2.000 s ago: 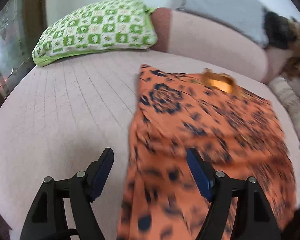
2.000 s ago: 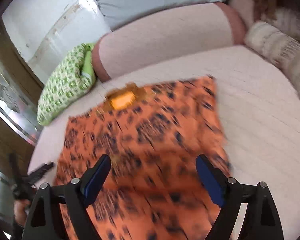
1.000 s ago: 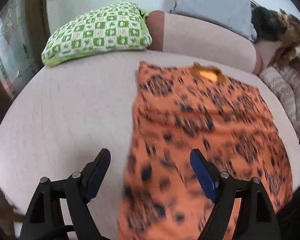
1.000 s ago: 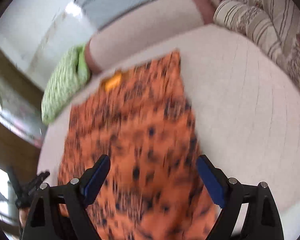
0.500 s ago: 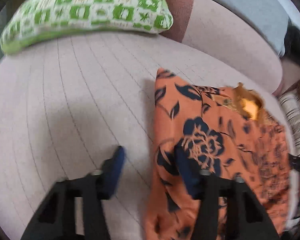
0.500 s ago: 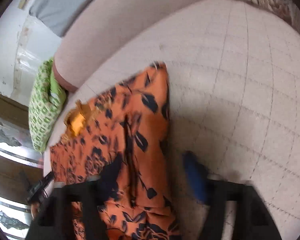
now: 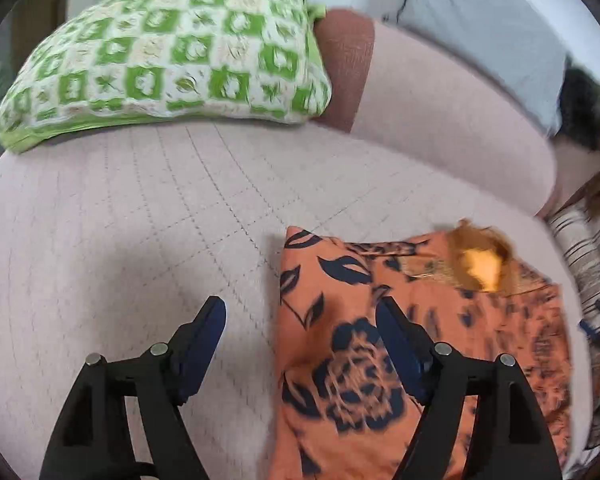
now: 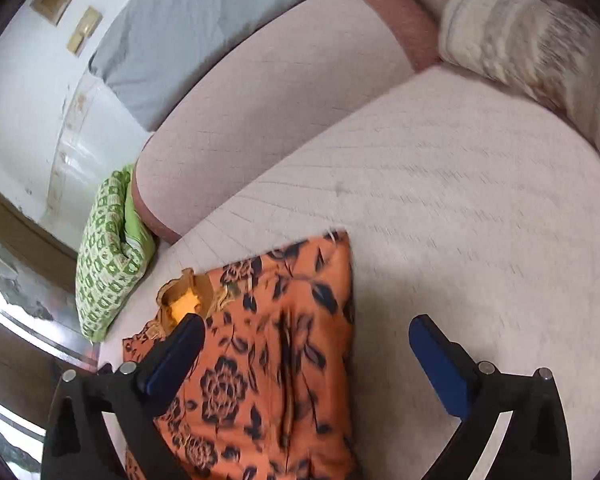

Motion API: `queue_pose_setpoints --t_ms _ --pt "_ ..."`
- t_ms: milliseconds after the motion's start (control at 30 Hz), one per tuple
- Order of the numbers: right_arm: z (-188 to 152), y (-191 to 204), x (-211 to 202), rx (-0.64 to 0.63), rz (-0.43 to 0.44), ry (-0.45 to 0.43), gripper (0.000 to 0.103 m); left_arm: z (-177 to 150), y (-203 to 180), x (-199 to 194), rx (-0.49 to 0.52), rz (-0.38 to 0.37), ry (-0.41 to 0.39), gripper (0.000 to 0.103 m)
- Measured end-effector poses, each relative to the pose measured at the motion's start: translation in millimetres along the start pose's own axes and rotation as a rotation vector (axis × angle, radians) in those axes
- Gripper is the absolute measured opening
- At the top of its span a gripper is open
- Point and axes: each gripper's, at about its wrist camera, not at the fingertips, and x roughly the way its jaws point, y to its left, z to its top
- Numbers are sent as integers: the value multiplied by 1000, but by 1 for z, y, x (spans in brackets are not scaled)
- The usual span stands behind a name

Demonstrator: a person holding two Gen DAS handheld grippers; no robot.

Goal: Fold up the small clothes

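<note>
An orange garment with a dark blue flower print (image 7: 380,340) lies flat on a pale pink quilted sofa seat (image 7: 140,240); a yellow neck label (image 7: 480,268) shows at its far edge. My left gripper (image 7: 300,336) is open and empty, straddling the garment's far left corner. In the right wrist view the garment (image 8: 268,360) lies lower left, label (image 8: 184,304) at its far edge. My right gripper (image 8: 304,352) is open and empty over the garment's far right corner.
A green and white checked cushion (image 7: 160,52) rests at the back left of the seat. The pink backrest (image 8: 268,92) carries a grey cloth (image 8: 204,24). A striped cream cushion (image 8: 532,44) lies at the right end.
Both grippers have moved forward from the garment's near end to its far corners. Half a second ago the jaws looked narrower; now both are wide open. The garment lies as before.
</note>
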Motion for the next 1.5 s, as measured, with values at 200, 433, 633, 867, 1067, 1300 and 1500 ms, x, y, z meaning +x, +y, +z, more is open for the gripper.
queue_pose_setpoints --t_ms 200,433,633,867,1067,1300,1500 --pt "16 3 73 -34 -40 159 12 6 1 25 28 34 38 6" --pt "3 12 85 -156 -203 156 17 -2 9 35 76 99 -17 9" --pt "6 35 38 -155 -169 3 67 1 5 1 71 119 -75 20" --pt "-36 57 22 -112 158 116 70 -32 -14 -45 74 -52 -91 44" --pt "-57 29 45 37 113 158 69 -50 1 -25 33 103 10 41" --pt "-82 34 43 -59 -14 192 92 -66 18 -54 -55 115 89 50" --pt "-99 75 -76 -102 73 -17 95 -116 13 -168 -43 -10 -72 83"
